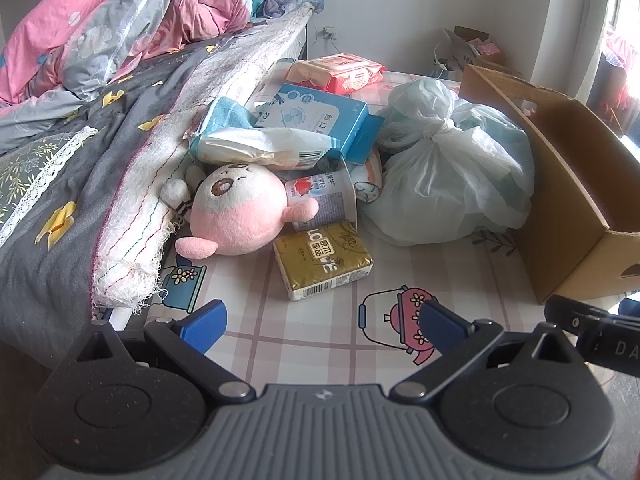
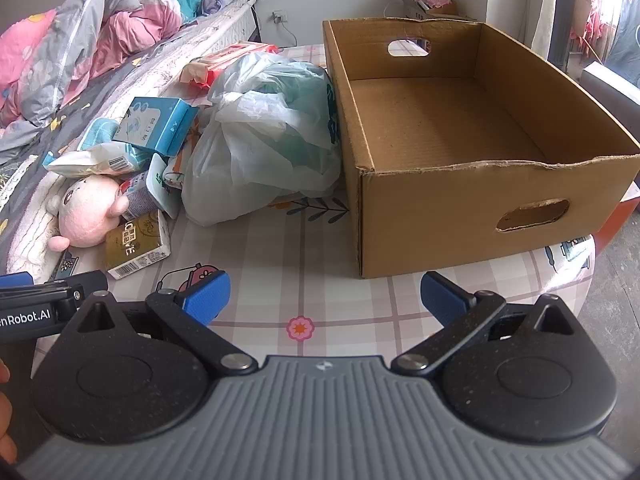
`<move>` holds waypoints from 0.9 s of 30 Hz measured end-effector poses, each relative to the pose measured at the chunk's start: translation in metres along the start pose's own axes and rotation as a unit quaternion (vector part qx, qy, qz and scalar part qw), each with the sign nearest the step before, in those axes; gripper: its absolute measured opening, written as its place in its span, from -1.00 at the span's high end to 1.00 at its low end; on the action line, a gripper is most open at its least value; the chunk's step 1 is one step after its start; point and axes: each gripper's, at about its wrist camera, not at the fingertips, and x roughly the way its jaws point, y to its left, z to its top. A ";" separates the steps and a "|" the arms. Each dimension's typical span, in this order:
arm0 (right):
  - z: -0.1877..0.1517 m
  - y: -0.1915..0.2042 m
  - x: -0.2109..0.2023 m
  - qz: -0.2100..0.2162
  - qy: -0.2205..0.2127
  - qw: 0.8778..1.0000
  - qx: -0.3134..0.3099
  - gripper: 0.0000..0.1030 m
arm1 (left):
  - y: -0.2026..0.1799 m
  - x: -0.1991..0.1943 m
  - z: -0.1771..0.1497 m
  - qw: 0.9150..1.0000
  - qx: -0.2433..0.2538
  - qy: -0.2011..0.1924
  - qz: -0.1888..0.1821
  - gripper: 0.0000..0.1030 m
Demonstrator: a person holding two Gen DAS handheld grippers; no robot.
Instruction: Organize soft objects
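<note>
Now both grippers' jaws stand apart, holding nothing, near the plush toy (image 1: 236,212).

The left gripper (image 1: 322,322) hovers open over the bench (image 1: 312,332); a plush (image 1: 236,216) touches a gold pack (image 1: 324,260).

A bed (image 1: 80,152) under a grey sheet with yellow flowers fills the left side, its edge touching the table (image 2: 320,304), which wears a pink-checked cloth printed with cartoon pots. A pink and grey quilt (image 1: 112,28) is bunched at the bed's far end. Beyond the bed stands a plain white wall (image 1: 420,0) with a socket (image 1: 329,33) low down, near the bed's far corner. To the right of the table, daylight pours through a window (image 2: 592,12), and grey floor (image 2: 616,300) shows beside the table's rounded edge.
</note>
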 end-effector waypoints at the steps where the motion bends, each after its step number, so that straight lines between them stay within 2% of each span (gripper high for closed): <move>1: 0.000 0.000 0.001 0.000 0.001 1.000 0.000 -0.98 | 0.000 0.001 0.000 1.000 0.000 0.001 0.000 -0.99; 9: -0.001 0.005 0.002 -0.007 -0.004 1.000 -0.009 -0.98 | 0.010 0.003 0.002 1.000 -0.005 -0.005 0.000 -0.99; 14: 0.011 0.024 -0.003 0.004 -0.032 0.998 -0.051 -0.98 | 0.038 -0.003 0.014 0.999 -0.019 -0.046 0.019 -0.99; 16: 0.020 0.035 -0.004 0.016 -0.051 0.996 -0.071 -0.98 | 0.053 -0.006 0.021 0.997 -0.026 -0.064 0.030 -0.99; 20: 0.046 0.058 -0.001 0.069 -0.088 0.989 -0.095 -0.98 | 0.080 -0.010 0.036 0.994 -0.038 -0.100 0.038 -0.99; 24: 0.078 0.076 0.009 0.129 -0.094 0.981 -0.109 -0.98 | 0.100 -0.012 0.050 0.990 -0.065 -0.128 0.008 -0.99; 27: 0.116 0.085 0.011 0.160 -0.083 0.977 -0.114 -0.98 | 0.098 -0.012 0.063 0.988 -0.060 -0.143 -0.010 -0.98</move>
